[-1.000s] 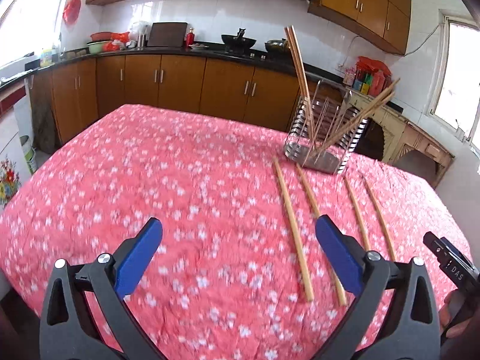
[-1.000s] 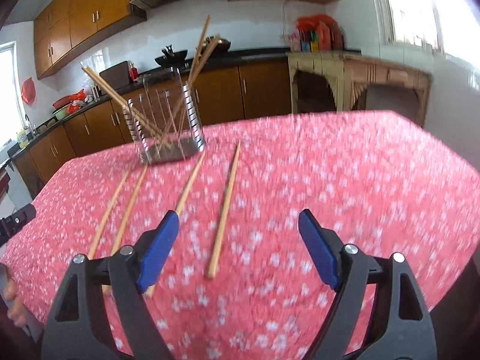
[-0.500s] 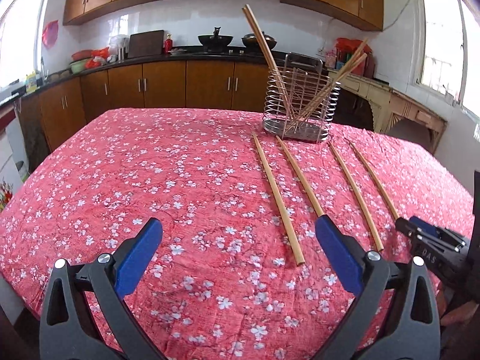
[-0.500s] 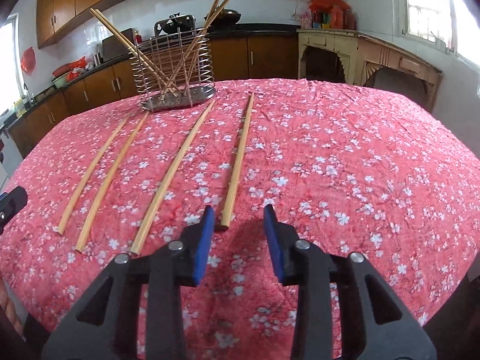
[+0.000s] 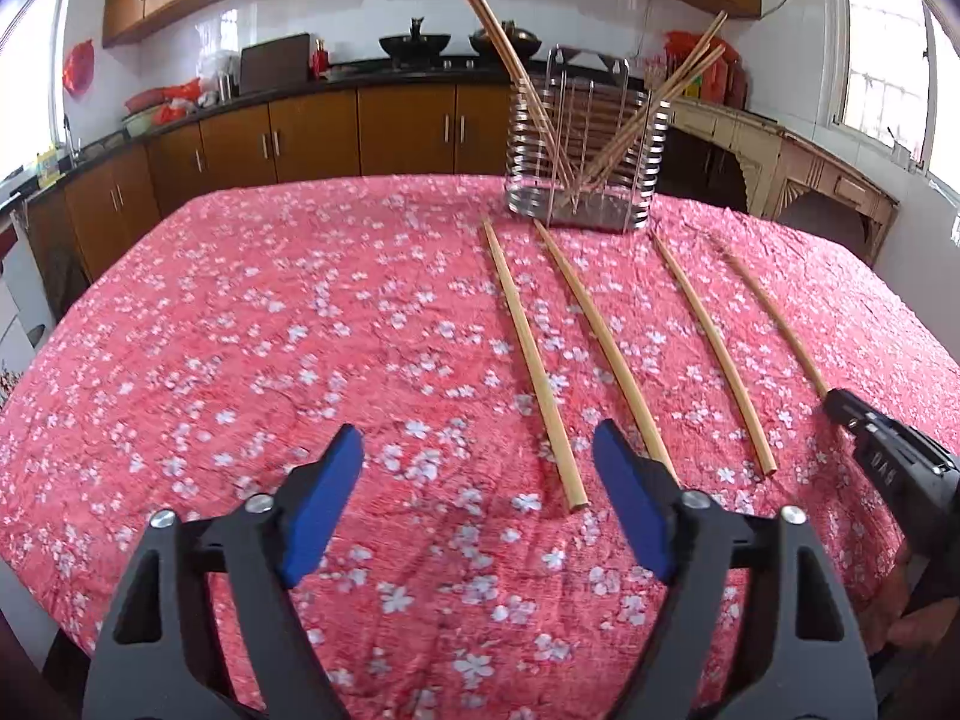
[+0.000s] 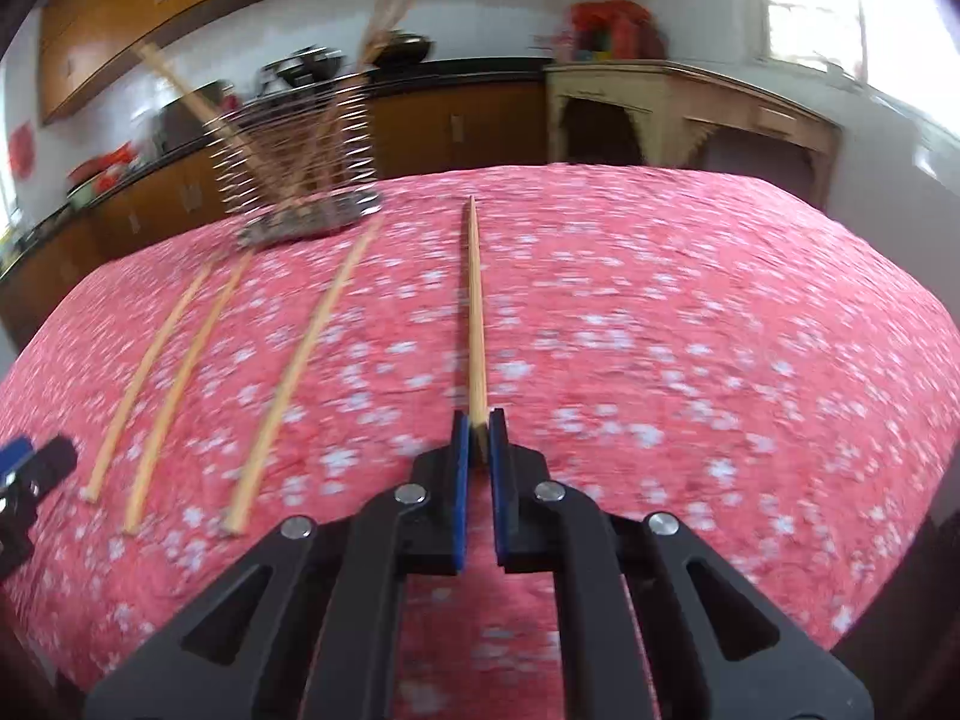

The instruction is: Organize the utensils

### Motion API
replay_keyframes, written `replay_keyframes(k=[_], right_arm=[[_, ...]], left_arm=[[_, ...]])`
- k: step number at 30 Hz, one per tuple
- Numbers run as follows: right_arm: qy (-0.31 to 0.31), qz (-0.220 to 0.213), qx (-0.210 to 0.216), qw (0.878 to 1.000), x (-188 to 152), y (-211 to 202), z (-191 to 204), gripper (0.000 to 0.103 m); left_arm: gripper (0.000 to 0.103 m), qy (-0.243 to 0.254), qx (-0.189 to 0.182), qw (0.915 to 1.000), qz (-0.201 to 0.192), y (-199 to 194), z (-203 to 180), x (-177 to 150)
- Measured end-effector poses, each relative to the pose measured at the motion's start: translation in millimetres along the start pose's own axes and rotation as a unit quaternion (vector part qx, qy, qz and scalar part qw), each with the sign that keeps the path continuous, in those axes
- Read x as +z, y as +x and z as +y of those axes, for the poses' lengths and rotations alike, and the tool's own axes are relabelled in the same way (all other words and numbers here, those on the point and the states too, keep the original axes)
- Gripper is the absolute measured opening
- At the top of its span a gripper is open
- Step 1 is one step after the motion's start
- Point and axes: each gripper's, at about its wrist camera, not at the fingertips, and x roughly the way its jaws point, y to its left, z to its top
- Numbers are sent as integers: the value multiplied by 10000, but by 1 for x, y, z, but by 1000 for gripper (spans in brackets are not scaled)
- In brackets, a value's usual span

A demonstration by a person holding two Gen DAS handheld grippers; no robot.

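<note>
Four bamboo chopsticks lie side by side on the red floral tablecloth (image 5: pixel 300 330), in front of a wire holder (image 5: pixel 585 162) with several chopsticks leaning in it. My left gripper (image 5: pixel 477 480) hangs low over the cloth with its jaws closing. The near end of the leftmost chopstick (image 5: pixel 528 348) lies between the fingers, close to the right pad (image 5: pixel 630 504), untouched. The second chopstick (image 5: pixel 600 348) runs behind that finger. My right gripper (image 6: pixel 478 426) is shut on the near end of the rightmost chopstick (image 6: pixel 474 312), which points straight toward the holder (image 6: pixel 300 168).
The third chopstick (image 5: pixel 714 354) lies loose between the two grippers. The right gripper (image 5: pixel 888 456) shows at the right edge of the left wrist view. Brown kitchen cabinets (image 5: pixel 300 132) and a counter stand behind the table. The cloth drops off at the near table edge.
The right gripper went from wide open to shut on the rightmost chopstick's near end. The left gripper sank closer to the leftmost chopstick, and its jaws narrowed.
</note>
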Motion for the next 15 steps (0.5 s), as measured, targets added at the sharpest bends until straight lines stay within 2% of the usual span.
replay_keyframes(k=[3,7,13,14,15], right_arm=[[256,-3,-109,9996,1,0,-13,7],[264,0,-84,9996,1,2,-15,7],[235,-10,-58,9997,1,3,-13,7],[240,-13,-56,9997,1,3,-13,7],[234,-15,-64,9997,1,4,-11,7]], left_arm=[[68,25,-43,9999,121,6,-5,0],[60,43,-74,9996,286,15,-13,1],[48,111,47,9995,277,18,-22,2],[44,143,105,9995,262,19,-24,2],[34,179,165,9994,241,19,-25,1]])
